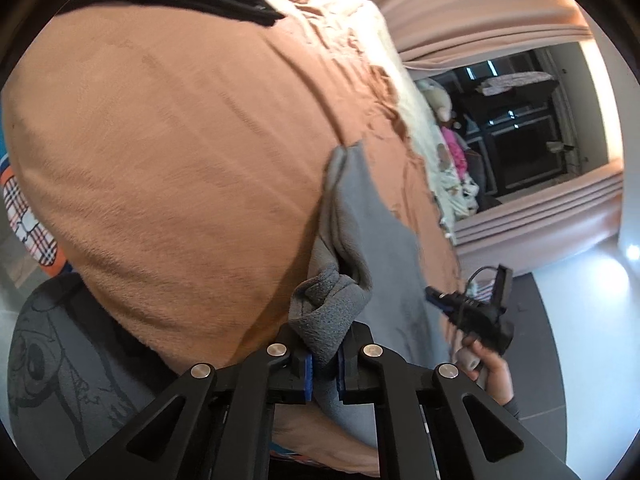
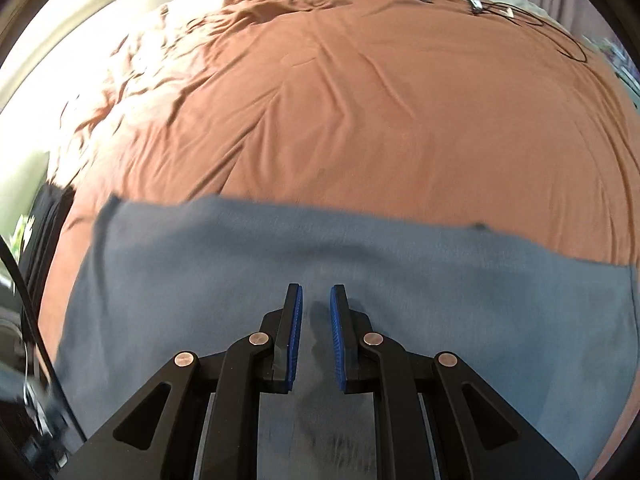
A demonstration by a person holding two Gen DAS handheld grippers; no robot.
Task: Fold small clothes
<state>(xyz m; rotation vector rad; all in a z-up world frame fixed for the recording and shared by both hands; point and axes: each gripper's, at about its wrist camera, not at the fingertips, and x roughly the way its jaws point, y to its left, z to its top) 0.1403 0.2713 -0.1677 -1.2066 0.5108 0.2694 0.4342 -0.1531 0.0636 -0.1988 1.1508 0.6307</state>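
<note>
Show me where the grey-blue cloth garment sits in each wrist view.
Left wrist view: the grey-blue cloth garment runs from centre to bottom, its bunched edge pinched in the left gripper.
Right wrist view: it fills the lower half, spread flat under the open right gripper.
Shared landmark: the rust-orange bedspread beneath it.

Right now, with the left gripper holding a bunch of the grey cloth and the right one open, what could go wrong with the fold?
1. The left gripper pinches a thick, twisted bunch of the grey cloth, not a flat edge, so the fold may come out creased.
2. The right gripper is open above the cloth and holds nothing; if the left one pulls, that side may drag across the brown blanket.
</note>
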